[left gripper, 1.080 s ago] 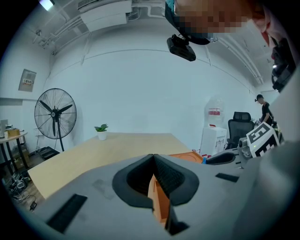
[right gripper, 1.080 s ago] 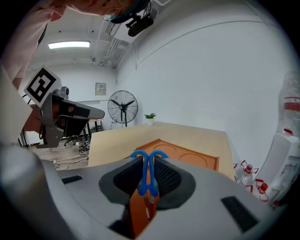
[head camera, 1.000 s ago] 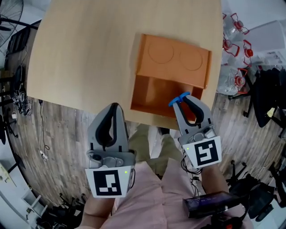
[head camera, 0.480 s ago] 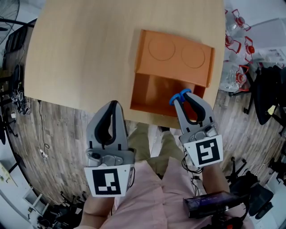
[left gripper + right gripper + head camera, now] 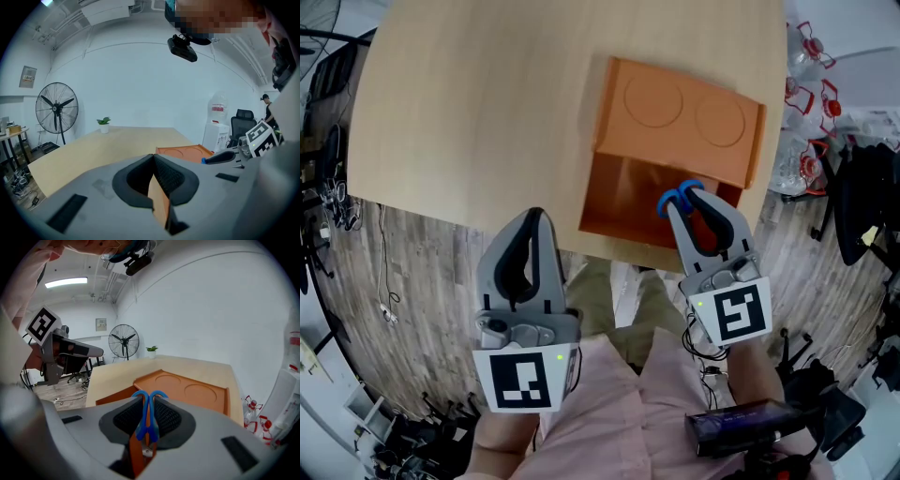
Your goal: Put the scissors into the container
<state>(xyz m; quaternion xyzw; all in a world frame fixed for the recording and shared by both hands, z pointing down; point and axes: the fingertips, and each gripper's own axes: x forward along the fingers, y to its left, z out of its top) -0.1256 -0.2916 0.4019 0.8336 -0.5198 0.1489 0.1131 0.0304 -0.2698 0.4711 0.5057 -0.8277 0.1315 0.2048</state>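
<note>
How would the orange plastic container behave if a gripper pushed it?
The orange plastic container looks thin-walled and empty, so probably light. On the smooth wooden table it would likely slide rather than tip, since it sits broad and low.

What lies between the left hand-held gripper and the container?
Only bare tabletop; the head view shows nothing else between left hand-held gripper and container.

Container [image 5: 684,122] on table [image 5: 469,112], near edge, scissors [image 5: 678,198] over its near side

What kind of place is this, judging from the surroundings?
Likely an office or lab: a fan, a water dispenser and an office chair stand near a large table.
</note>
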